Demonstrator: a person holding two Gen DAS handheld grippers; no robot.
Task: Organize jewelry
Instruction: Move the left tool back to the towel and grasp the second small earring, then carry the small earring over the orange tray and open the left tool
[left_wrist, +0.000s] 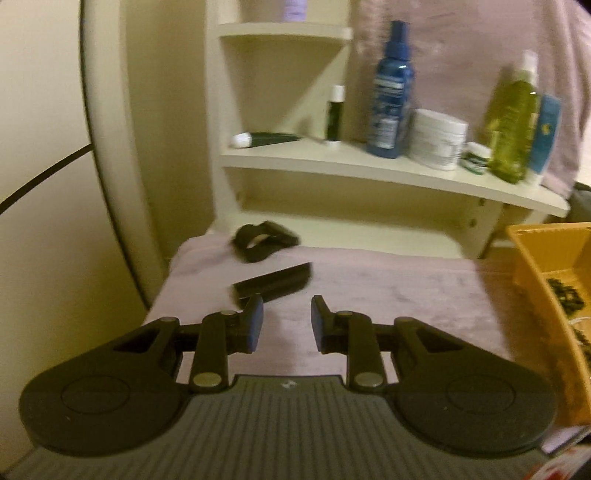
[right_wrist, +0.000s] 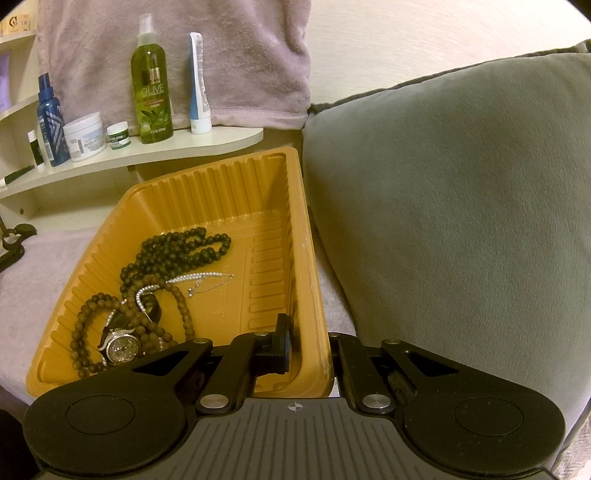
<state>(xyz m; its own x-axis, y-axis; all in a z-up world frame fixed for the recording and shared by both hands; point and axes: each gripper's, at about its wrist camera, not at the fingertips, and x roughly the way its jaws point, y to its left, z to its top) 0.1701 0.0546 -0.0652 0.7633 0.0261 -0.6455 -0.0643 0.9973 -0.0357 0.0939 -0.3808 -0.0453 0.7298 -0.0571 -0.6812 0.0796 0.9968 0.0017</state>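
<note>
An orange plastic tray (right_wrist: 236, 192) sits on the pink cloth and holds dark bead necklaces (right_wrist: 184, 251), a silver chain (right_wrist: 201, 278), brown bead strands (right_wrist: 88, 332) and a jewelled watch (right_wrist: 120, 347). My right gripper (right_wrist: 308, 343) is shut on the tray's right wall, one finger inside and one outside. My left gripper (left_wrist: 286, 321) is open and empty above the cloth. Just beyond it lie a black box (left_wrist: 273, 282) and a black strap-like item (left_wrist: 262, 240). The tray's corner shows at the right in the left wrist view (left_wrist: 546, 266).
A cream shelf (left_wrist: 369, 166) behind the cloth carries a blue bottle (left_wrist: 389, 92), a white jar (left_wrist: 436, 138), a green olive bottle (right_wrist: 151, 81) and tubes. A grey cushion (right_wrist: 461, 203) stands right of the tray. A pink towel (right_wrist: 184, 44) hangs behind the shelf.
</note>
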